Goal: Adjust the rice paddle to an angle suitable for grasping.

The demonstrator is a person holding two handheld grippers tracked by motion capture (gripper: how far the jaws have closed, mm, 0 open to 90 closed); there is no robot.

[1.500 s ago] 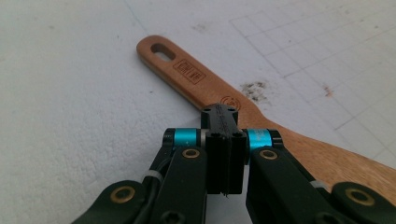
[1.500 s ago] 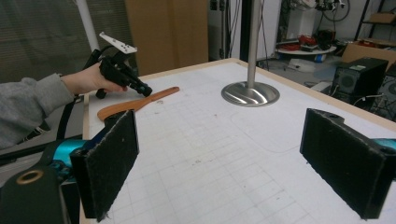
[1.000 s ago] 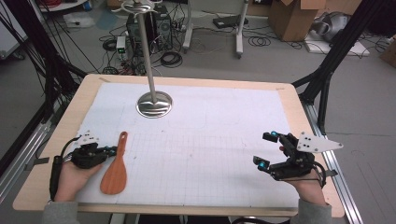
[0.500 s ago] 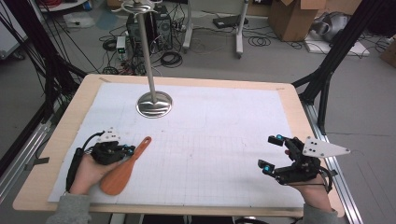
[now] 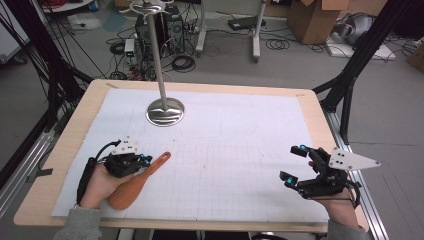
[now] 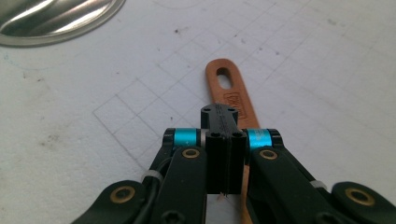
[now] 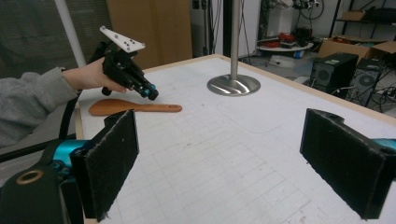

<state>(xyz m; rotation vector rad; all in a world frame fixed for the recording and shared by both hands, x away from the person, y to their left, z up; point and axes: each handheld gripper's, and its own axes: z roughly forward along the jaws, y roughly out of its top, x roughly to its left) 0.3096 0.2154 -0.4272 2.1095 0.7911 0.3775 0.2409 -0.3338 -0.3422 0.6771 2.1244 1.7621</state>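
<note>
Your bench [image 5: 65, 150] is a wooden-edged table under a white gridded sheet [image 5: 240, 150], with cables, cardboard boxes and black frame legs on the grey floor beyond its far edge.

Near the front left corner, your left gripper [image 5: 142, 161] hangs just over the orange spatula [image 5: 137, 182]. In the left gripper view its jaws are pressed together with nothing between them, and the spatula's handle, with its slotted hole, runs out past their tips. In the right gripper view this gripper sits above the handle, apart from it, while the spatula lies flat on the sheet. The blade points toward the front edge and the handle angles toward the middle.

Toward the far edge, left of centre, a metal stand [image 5: 165, 111] sits with its round base on the sheet and its pole upright.

At the front right corner, your right gripper [image 5: 295, 164] holds its jaws wide apart and empty over bare sheet.
</note>
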